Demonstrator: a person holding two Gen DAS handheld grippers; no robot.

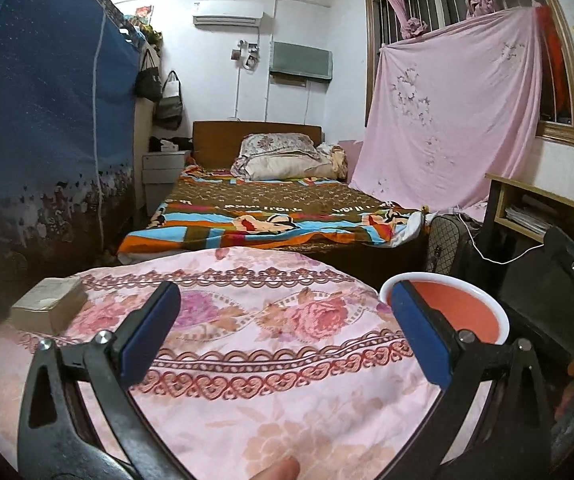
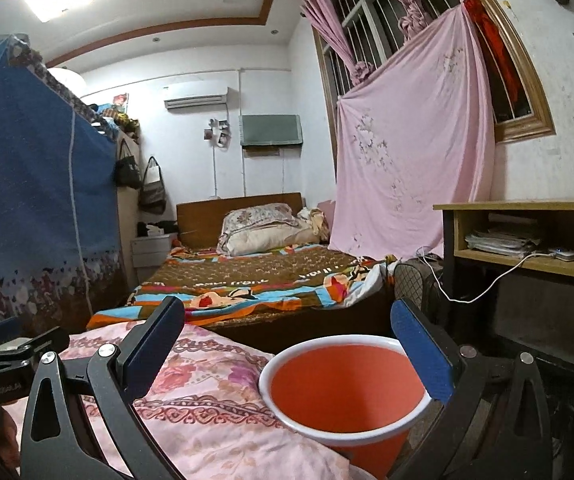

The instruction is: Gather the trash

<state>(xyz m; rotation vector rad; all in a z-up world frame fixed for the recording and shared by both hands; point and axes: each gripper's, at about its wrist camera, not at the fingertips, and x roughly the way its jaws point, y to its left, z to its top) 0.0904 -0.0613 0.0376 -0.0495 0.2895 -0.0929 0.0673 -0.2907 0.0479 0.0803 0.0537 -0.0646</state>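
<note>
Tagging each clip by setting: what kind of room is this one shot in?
Most likely a lived-in home bedroom: a bed with a pillow and patterned blanket, a wall air conditioner, and handbags hanging beside a fabric wardrobe.

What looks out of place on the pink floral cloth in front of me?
Only a small cardboard box sits on the pink floral cloth, near its far left edge. The orange bin beside the cloth stands upright and looks empty; nothing is spilled.

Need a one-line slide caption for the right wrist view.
Open right gripper over an orange bin beside the floral-covered table, bed beyond.
</note>
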